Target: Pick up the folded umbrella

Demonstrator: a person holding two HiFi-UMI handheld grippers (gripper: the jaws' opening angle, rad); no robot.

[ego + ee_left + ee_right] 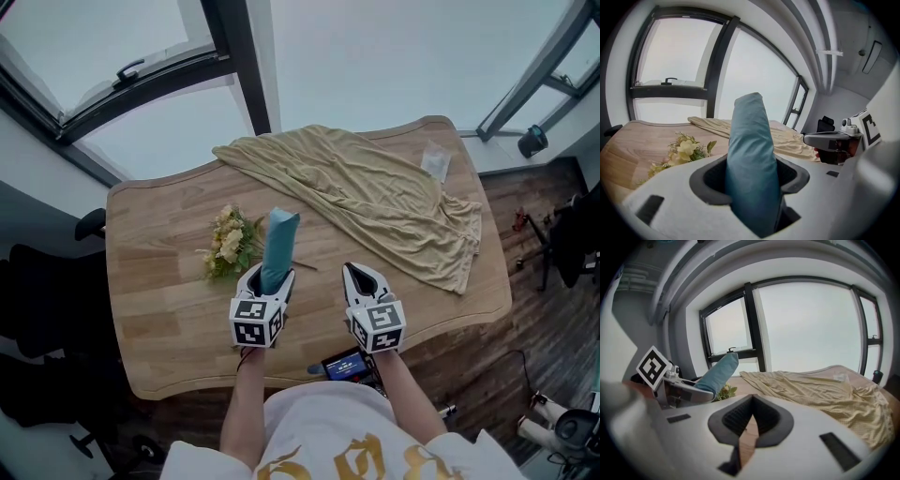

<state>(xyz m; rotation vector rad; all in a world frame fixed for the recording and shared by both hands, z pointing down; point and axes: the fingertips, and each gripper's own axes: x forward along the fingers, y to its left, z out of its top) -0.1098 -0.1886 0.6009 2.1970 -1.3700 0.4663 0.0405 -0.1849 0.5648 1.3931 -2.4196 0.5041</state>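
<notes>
Folded umbrella (279,239) is up, gripped in the left hand-held gripper (265,278) over the worktop (159,281)!
It's teal and pokes up and away between jaws clamped on its lower end, with the yellow flowers (228,242) just beyond on the wood. The danger, as I read it, is that slick fabric held near one end could twist or slide out on a quick swing. The right hand-held gripper (361,274) hovers alongside, jaws pinched together on nothing.
</notes>
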